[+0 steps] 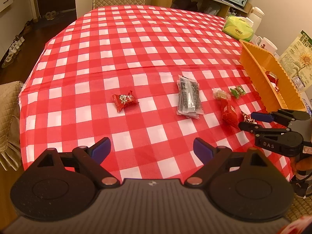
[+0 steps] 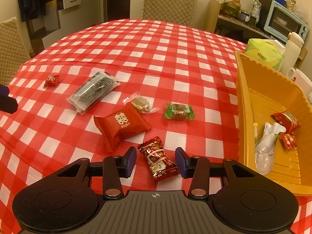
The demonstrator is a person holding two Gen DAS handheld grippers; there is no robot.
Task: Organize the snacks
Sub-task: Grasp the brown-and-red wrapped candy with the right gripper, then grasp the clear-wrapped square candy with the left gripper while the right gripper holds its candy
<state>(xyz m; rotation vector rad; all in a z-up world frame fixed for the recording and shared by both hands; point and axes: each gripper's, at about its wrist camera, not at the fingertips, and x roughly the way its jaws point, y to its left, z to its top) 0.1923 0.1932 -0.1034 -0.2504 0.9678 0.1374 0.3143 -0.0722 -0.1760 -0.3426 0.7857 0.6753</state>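
Snacks lie on the red checked tablecloth (image 2: 156, 44). My right gripper (image 2: 155, 160) is open, its fingers on either side of a dark red patterned candy (image 2: 157, 159) on the cloth; it also shows in the left wrist view (image 1: 247, 120). Beyond it lie a red pillow pack (image 2: 120, 124), a clear-wrapped brown sweet (image 2: 141, 104), a green-wrapped sweet (image 2: 179, 111), a stack of black-and-clear packets (image 2: 93, 92) and a small red candy (image 2: 51, 80). My left gripper (image 1: 152, 150) is open and empty above the cloth, near the small red candy (image 1: 124, 101). The orange basket (image 2: 251, 89) holds several wrapped snacks.
A green tissue pack (image 2: 263, 55), a white flask (image 2: 292, 48) and white mugs (image 1: 268, 44) stand behind the basket. A sunflower-printed bag (image 1: 298, 62) stands at its right. Padded chairs (image 2: 169, 2) surround the table. A shelf with a toaster oven (image 2: 284, 22) stands beyond.
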